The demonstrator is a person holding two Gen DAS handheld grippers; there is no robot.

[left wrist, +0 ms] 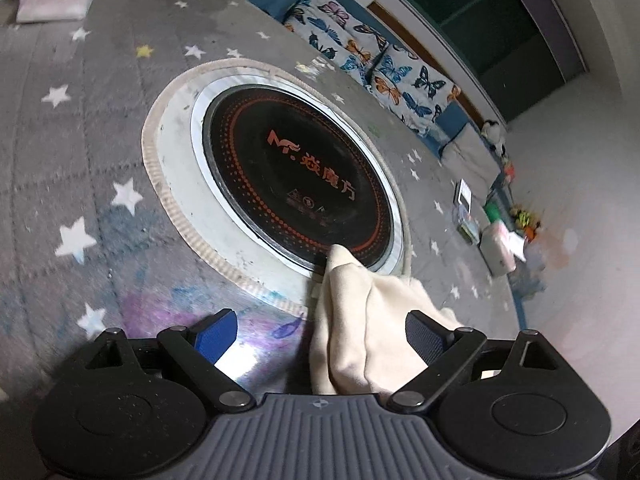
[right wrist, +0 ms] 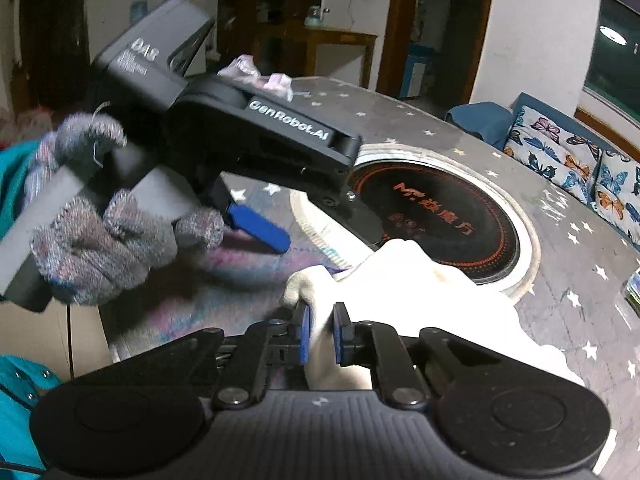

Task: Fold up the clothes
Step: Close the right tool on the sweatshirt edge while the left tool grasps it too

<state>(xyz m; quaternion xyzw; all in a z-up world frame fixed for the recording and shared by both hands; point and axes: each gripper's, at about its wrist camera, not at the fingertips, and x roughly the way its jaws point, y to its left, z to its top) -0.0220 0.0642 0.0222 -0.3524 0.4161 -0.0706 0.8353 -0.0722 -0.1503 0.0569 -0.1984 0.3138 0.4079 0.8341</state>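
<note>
A cream garment (left wrist: 360,320) lies bunched on the star-printed grey table cover (left wrist: 80,140), its tip reaching over the rim of the built-in black cooker plate (left wrist: 296,176). My left gripper (left wrist: 320,320) is open, with the cloth lying between its fingers, closer to the right one. In the right wrist view the same cream garment (right wrist: 420,292) spreads to the right, and my right gripper (right wrist: 322,334) is shut on a fold of it. A gloved hand (right wrist: 100,248) holds the left gripper above the table, its blue pad (right wrist: 260,229) showing.
A folded pale pile (left wrist: 52,0) sits at the table's far side. Small packets and a card (left wrist: 464,200) lie near the right edge, with a white box (left wrist: 500,248) beyond. A sofa with butterfly cushions (left wrist: 360,52) runs behind the table.
</note>
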